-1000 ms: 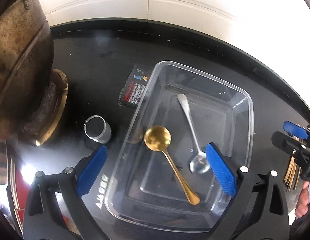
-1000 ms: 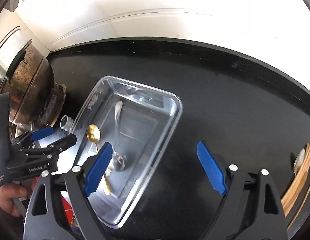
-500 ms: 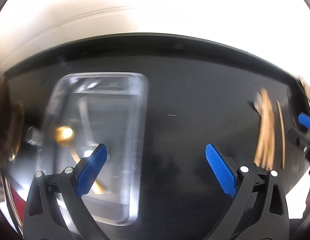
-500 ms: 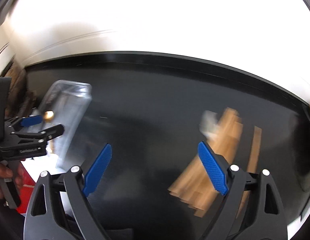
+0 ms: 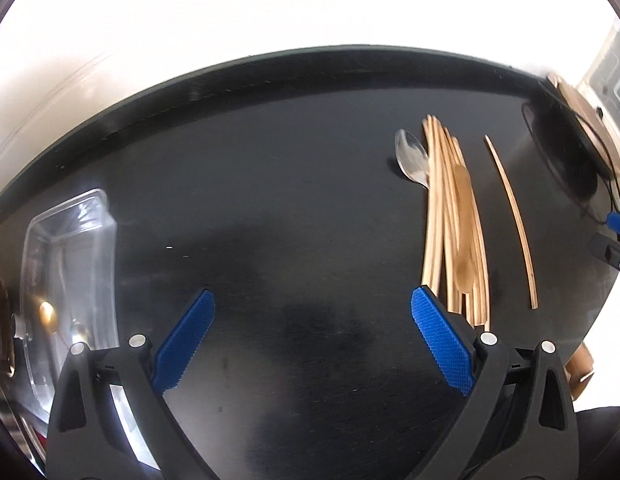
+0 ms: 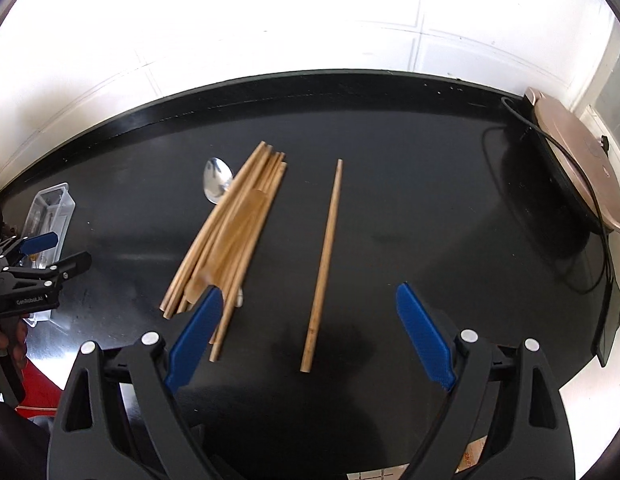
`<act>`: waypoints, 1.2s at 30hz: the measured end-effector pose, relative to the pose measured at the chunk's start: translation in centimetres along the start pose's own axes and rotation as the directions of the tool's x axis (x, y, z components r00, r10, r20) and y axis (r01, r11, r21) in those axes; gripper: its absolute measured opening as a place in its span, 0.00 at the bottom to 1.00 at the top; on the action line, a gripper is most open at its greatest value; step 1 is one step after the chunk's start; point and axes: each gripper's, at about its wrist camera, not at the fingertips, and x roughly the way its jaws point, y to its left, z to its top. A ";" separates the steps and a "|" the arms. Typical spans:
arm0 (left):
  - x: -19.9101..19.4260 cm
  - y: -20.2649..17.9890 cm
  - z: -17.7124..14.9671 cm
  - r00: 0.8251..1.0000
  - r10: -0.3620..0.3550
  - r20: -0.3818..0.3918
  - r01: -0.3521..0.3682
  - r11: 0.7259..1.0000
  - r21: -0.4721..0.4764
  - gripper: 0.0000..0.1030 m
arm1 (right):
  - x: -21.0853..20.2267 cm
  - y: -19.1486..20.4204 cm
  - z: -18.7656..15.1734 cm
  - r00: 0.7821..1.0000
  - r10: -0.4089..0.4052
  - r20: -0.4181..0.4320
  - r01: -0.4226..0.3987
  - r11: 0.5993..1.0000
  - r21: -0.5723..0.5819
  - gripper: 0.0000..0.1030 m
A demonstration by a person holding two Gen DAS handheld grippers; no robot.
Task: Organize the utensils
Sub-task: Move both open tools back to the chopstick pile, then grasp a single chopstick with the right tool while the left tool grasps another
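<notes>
A pile of wooden chopsticks [image 6: 229,224] lies on the black counter, with a wooden spoon on top and a silver spoon [image 6: 216,185] under its far left. One chopstick [image 6: 324,264] lies alone to the right. My right gripper [image 6: 307,332] is open and empty, just before that lone chopstick. My left gripper [image 5: 312,340] is open and empty over bare counter, with the pile [image 5: 454,224] and silver spoon [image 5: 410,160] to its right. The clear plastic tray [image 5: 65,264] at far left holds a gold spoon [image 5: 46,312].
A round copper-lidded appliance [image 6: 578,168] with a black cord stands at the right end of the counter. A white tiled wall runs behind. The left gripper also shows in the right wrist view [image 6: 41,260], beside the tray [image 6: 49,216].
Both grippers have swung right, away from the tray toward the chopstick pile. The tray has slid to the far left of both views. Both stay open and empty.
</notes>
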 end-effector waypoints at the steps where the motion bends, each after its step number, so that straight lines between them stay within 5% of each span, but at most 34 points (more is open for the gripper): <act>1: 0.4 -0.5 0.0 1.000 -0.003 -0.007 0.003 1.000 0.016 0.93 | 0.0 -0.4 0.2 1.000 0.000 -0.001 0.000 1.000 0.001 0.83; 13: 7.1 -3.5 -2.3 0.989 -0.064 -0.132 0.098 0.959 0.266 0.93 | 4.2 -1.2 -1.7 0.994 -0.050 -0.095 0.051 0.999 0.007 0.83; 36: 10.1 -3.3 1.0 0.987 -0.087 -0.135 0.131 0.922 0.365 0.94 | 11.5 -0.2 -1.6 0.965 -0.127 -0.230 0.120 0.992 -0.044 0.83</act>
